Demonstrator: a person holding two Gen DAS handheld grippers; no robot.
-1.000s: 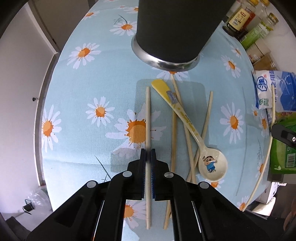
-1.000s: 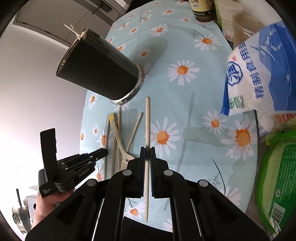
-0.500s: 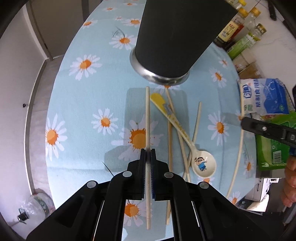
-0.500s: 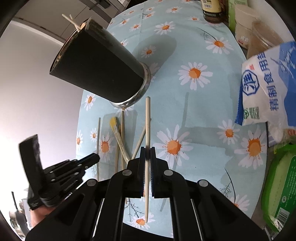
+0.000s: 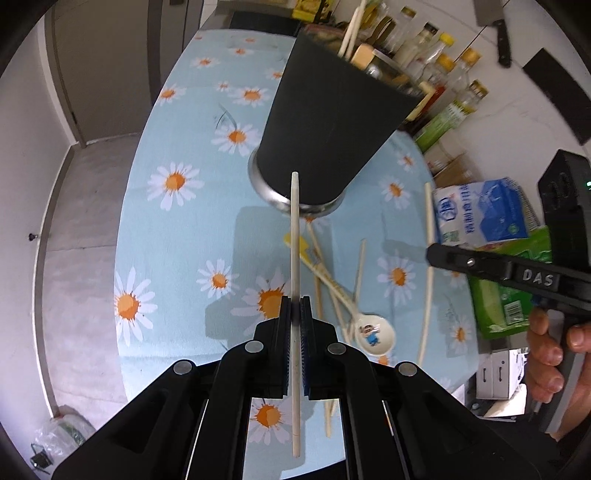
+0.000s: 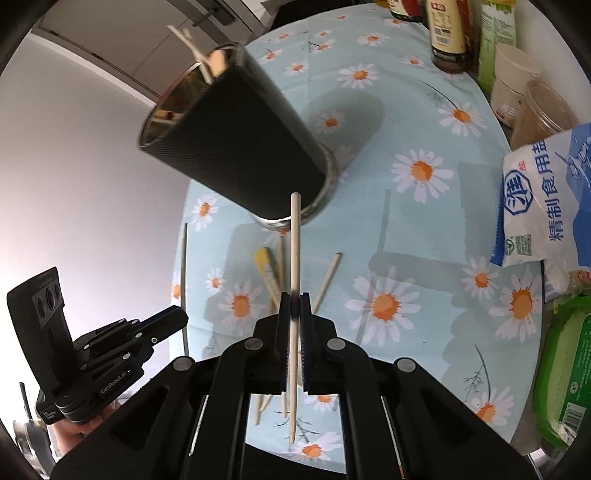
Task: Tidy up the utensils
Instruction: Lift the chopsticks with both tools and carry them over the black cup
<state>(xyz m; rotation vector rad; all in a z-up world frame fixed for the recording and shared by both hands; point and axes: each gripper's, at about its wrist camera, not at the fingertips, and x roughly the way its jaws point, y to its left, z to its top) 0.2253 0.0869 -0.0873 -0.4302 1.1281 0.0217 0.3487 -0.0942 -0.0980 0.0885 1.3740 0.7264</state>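
Note:
My left gripper [image 5: 294, 301] is shut on a pale wooden chopstick [image 5: 294, 240], held above the daisy tablecloth [image 5: 173, 236] and pointing at the base of the tall black utensil holder [image 5: 328, 122]. My right gripper [image 6: 294, 301] is shut on a second chopstick [image 6: 294, 236] in front of the same holder [image 6: 240, 147], which has chopsticks inside. Loose chopsticks [image 5: 360, 269] and a cartoon-printed yellow spoon [image 5: 371, 330] lie on the cloth below. Each gripper shows in the other's view: the right one [image 5: 436, 254] and the left one [image 6: 179, 319].
A blue-and-white salt bag [image 5: 480, 214] and green packs [image 5: 506, 295] crowd the right side. Sauce bottles [image 5: 436, 74] stand behind the holder, and jars [image 6: 543, 107] sit at the far right. Knives [image 5: 498, 29] hang on the wall. The table's rounded edge drops off at left.
The left gripper has lifted its chopstick off the table and tipped up, so the holder's rim now shows. The right gripper has carried its chopstick closer to the holder.

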